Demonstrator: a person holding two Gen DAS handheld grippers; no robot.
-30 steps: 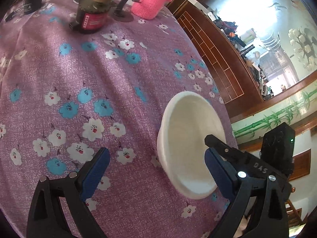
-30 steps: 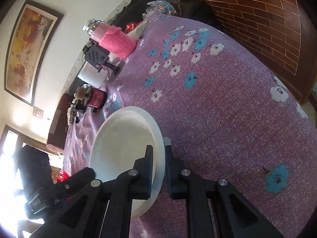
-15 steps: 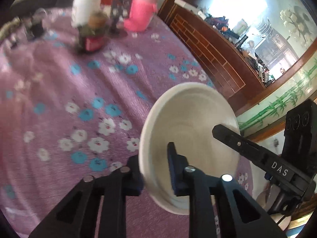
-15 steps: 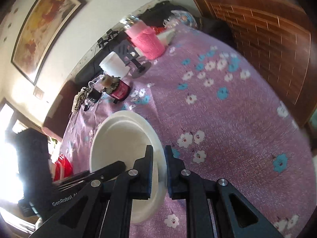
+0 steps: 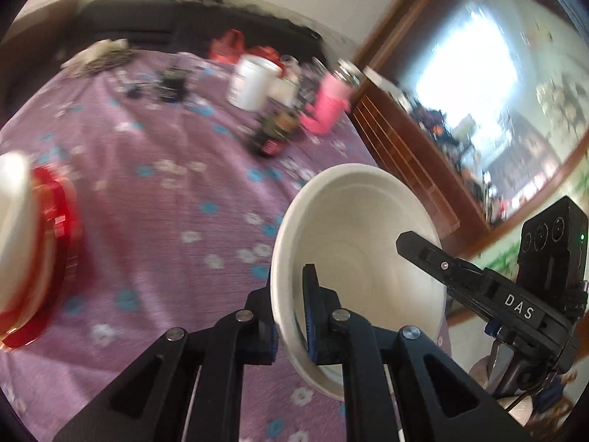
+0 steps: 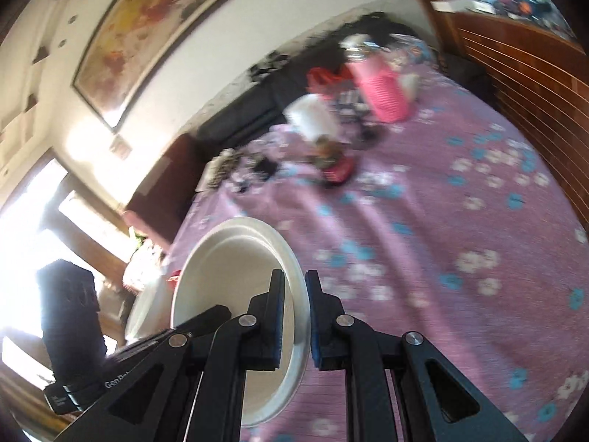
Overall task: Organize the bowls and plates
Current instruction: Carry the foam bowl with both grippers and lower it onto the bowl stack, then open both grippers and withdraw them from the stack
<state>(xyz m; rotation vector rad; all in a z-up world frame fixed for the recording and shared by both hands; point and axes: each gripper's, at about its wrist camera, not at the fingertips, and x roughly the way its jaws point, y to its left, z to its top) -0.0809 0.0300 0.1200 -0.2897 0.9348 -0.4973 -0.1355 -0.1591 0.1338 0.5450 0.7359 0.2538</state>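
A white bowl hangs tilted above the purple flowered tablecloth, held by both grippers at opposite rims. My left gripper is shut on its near-left rim. In the same view the right gripper reaches the far-right rim. In the right wrist view my right gripper is shut on the rim of the bowl, and the left gripper comes in from the lower left. A red stand with white plates sits at the left edge of the table.
At the back of the table stand a pink knit-covered bottle, a white can and a dark jar, with small clutter to their left. A wooden cabinet runs along the right side. Another white plate shows behind the bowl.
The left gripper closed on the bowl's rim. Both grippers then lifted the bowl off the cloth and carried it left, bringing the red stand into view.
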